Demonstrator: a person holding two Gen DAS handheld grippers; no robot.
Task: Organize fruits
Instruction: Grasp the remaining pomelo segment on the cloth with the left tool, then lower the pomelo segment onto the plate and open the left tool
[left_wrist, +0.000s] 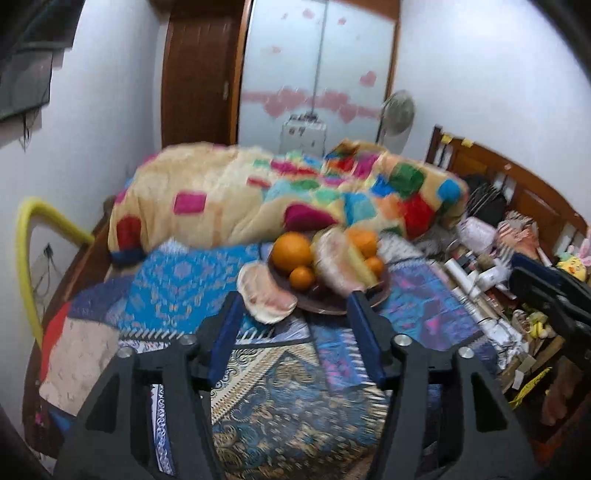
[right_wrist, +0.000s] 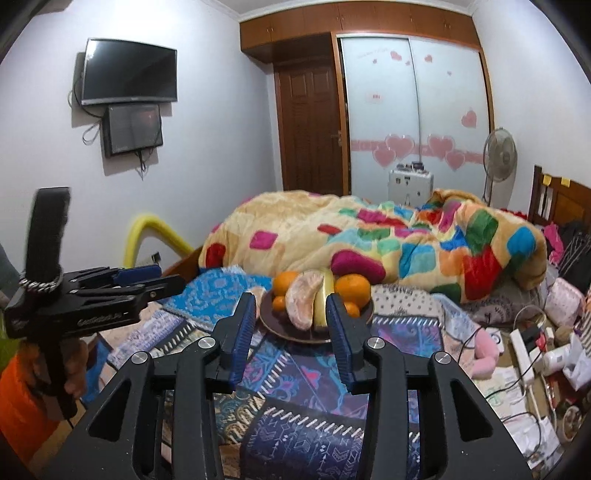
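Just beyond both spread claws (left_wrist: 295, 306) (right_wrist: 291, 306) sits the fruit plate (right_wrist: 273, 325).

Both claws, left (left_wrist: 295, 306) and right (right_wrist: 291, 306), agape, empty.

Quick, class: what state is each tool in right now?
Left tool: open, holding nothing.
Right tool: open, holding nothing.

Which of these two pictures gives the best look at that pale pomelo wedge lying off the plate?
The left wrist view: the pomelo wedge shows nearly whole beside the plate, though blurred. The right wrist view shows only a sliver, mostly hidden behind a blue finger of the right tongs.
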